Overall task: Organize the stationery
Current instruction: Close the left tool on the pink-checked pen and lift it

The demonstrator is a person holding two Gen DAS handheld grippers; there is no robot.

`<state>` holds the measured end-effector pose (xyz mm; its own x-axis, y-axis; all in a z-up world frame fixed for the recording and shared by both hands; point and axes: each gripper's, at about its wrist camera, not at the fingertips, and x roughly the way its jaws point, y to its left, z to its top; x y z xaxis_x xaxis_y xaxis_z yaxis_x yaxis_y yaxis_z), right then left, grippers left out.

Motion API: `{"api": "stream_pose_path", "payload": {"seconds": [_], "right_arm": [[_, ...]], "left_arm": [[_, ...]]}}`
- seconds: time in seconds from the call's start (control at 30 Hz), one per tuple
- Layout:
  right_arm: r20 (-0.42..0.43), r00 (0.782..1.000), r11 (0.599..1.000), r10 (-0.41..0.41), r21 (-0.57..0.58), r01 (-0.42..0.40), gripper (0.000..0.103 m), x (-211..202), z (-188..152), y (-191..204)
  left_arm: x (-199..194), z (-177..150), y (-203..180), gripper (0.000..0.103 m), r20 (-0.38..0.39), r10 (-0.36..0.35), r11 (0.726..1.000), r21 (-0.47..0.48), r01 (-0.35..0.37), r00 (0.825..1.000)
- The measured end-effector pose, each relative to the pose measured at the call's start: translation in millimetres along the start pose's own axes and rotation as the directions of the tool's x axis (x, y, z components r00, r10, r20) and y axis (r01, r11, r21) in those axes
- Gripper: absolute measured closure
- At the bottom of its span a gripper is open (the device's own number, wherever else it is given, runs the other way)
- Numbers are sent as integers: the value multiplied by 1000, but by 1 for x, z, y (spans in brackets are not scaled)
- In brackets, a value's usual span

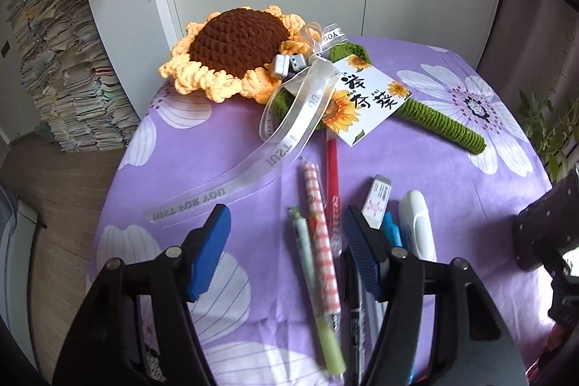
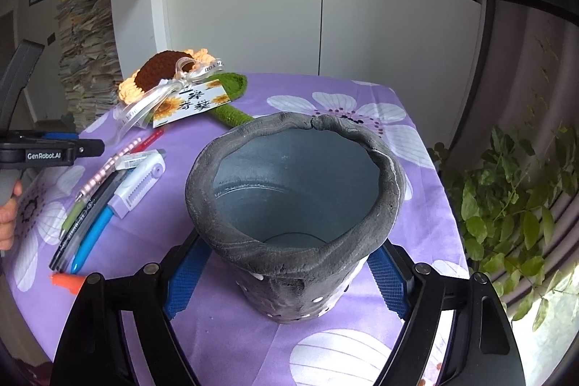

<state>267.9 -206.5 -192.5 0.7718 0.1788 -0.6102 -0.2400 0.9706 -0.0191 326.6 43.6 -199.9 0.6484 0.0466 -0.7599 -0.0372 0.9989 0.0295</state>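
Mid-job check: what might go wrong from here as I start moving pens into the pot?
1. The left tool is open over tightly packed pens; closing on the pink checked pen may catch the green-tipped pen too.
2. The white printed ribbon trails close by and could snag.
3. The right tool grips the grey clay pot low; it may tip.

The tablecloth is purple with large white flowers. Ahead of the left gripper with its blue pads lie a pink-and-white checked pen, a red pen and a white eraser. Beyond them sits a crocheted sunflower, brown with yellow petals and a green stem. Between the right gripper's blue pads stands a dark grey pot with white dots.
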Motion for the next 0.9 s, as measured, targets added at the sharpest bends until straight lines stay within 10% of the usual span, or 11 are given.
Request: {"api": "stream_pose_path", "payload": {"seconds": [0.5,0.77,0.9], "right_arm": [[-5,1000,1000,5,28,-5,20,1,-1,-6],[-1,1000,999,13,49,-13,20,0,-2,-9],[2,1000,998,11,58,-12,20,0,-2,-10]], "left_arm": [[51,30,-6,72,-136,6,1000,-15,-8,991],[59,33,-17,73,-171,23,999,31,-18,985],[59,35,-15,92,-195,-23,1000,5,24,980]]}}
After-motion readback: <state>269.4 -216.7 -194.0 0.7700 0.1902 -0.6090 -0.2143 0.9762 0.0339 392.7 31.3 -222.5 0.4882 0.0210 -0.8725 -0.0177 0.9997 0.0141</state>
